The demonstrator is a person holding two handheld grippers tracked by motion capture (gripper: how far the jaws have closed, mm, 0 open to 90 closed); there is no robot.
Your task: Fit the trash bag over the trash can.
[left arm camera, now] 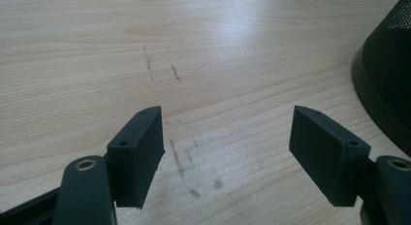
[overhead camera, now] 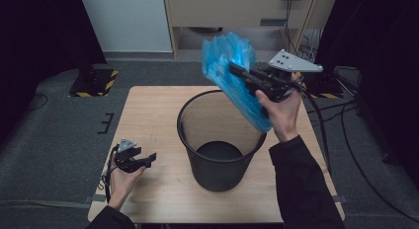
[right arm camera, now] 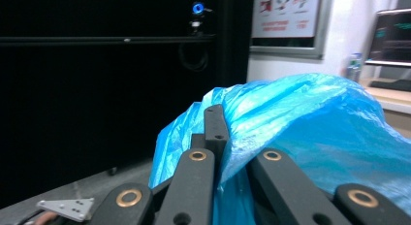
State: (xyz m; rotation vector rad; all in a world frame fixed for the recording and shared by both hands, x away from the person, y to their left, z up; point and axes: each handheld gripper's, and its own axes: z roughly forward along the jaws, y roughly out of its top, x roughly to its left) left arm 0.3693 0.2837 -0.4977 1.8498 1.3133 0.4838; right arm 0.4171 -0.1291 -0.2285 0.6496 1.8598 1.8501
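Note:
A blue plastic bag hangs in the air above the far right rim of a black mesh bin. My right gripper is shut on the bag, and its lower end droops toward the bin's rim. In the right gripper view the blue plastic bag bulges over the closed right gripper. My left gripper rests low over the table near the front left corner, left of the bin. In the left gripper view the left gripper stands open with nothing between its fingers, and the bin's wall shows at the right.
The wooden table carries the bin at its middle. Faint pencil marks lie on the wood ahead of the left gripper. Grey carpet surrounds the table, with stand bases and cables at the back and right.

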